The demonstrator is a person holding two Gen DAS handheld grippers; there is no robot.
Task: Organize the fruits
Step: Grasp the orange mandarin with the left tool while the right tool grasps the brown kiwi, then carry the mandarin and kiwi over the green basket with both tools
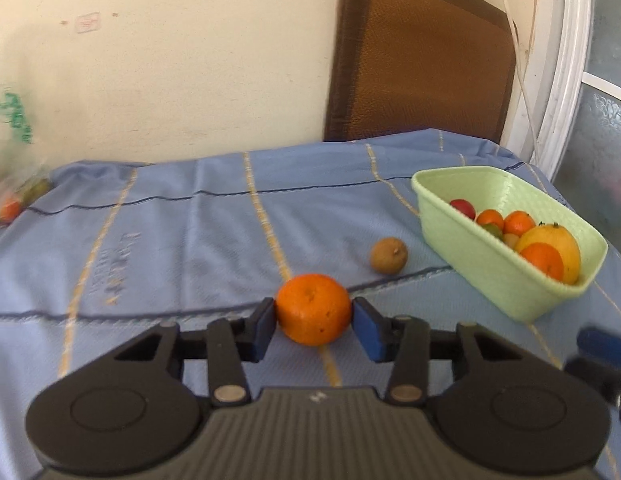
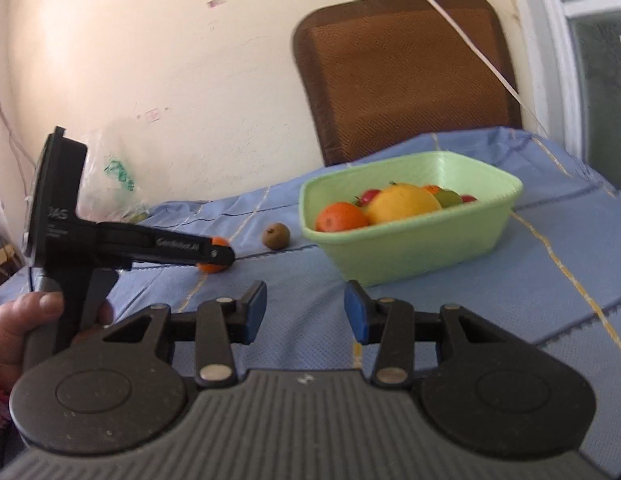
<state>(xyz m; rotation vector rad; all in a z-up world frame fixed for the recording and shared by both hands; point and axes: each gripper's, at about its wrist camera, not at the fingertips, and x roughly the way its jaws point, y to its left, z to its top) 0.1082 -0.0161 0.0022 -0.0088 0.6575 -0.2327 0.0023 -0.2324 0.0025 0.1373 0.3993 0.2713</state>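
Nearest the left wrist camera, the left gripper (image 1: 313, 322) has its jaws closed on a tangerine (image 1: 313, 309) resting on the blue tablecloth (image 1: 170, 240), a pad pressing each side. Right of it lies a small brown fruit (image 1: 389, 255), and further right the green basket (image 1: 490, 280) holds oranges and red fruit, partly hidden by its wall. At the left edge a blurred plastic bag (image 1: 14, 196) is hard to make out. In the right wrist view, the right gripper (image 2: 306, 312) hangs with jaws apart and nothing between them. At lower left a hand (image 2: 14, 332) is cut off by the frame.
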